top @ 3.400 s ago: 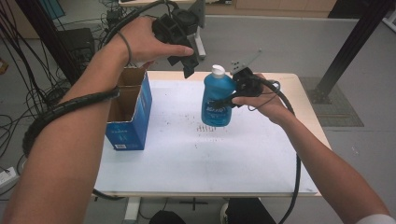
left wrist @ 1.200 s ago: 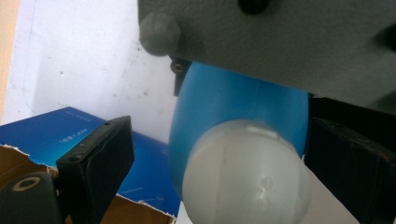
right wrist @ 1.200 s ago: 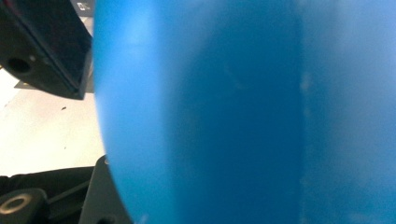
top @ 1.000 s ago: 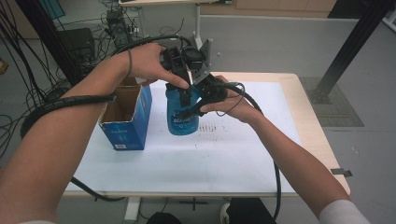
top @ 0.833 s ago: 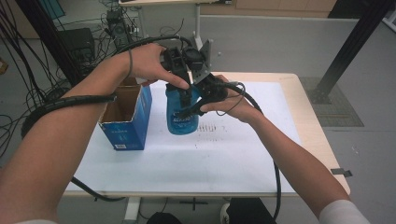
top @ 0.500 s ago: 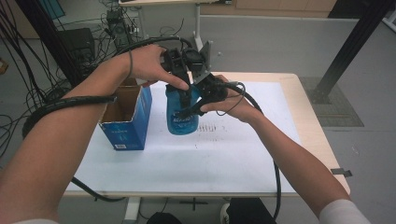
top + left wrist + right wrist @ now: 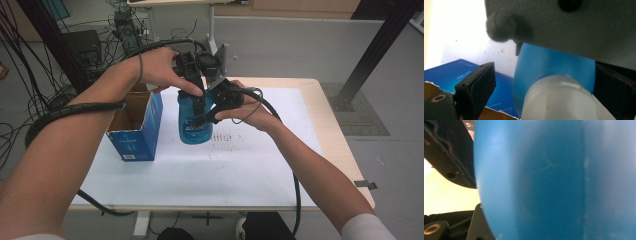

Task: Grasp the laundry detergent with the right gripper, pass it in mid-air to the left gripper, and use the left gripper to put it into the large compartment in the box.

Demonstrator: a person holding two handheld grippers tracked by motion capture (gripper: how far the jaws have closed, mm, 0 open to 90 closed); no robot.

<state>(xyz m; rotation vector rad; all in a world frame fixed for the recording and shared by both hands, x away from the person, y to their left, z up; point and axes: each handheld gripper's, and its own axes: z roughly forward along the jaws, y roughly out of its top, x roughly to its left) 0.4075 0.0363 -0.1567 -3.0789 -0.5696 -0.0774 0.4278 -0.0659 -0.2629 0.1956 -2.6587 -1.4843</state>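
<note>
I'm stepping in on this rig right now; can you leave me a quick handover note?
Right gripper: shut on the blue bottle, which is next to the open blue box on the white table.
Left gripper: over the bottle's white cap, jaws open either side of it, not yet closed.
Done: bottle held beside the box.
Left, probably: grip the cap; what follows I can't tell.

Light wooden desk (image 7: 327, 130) covered by a white sheet (image 7: 240, 165); an open blue cardboard box (image 7: 136, 127) stands on the sheet near the desk's left edge.
</note>
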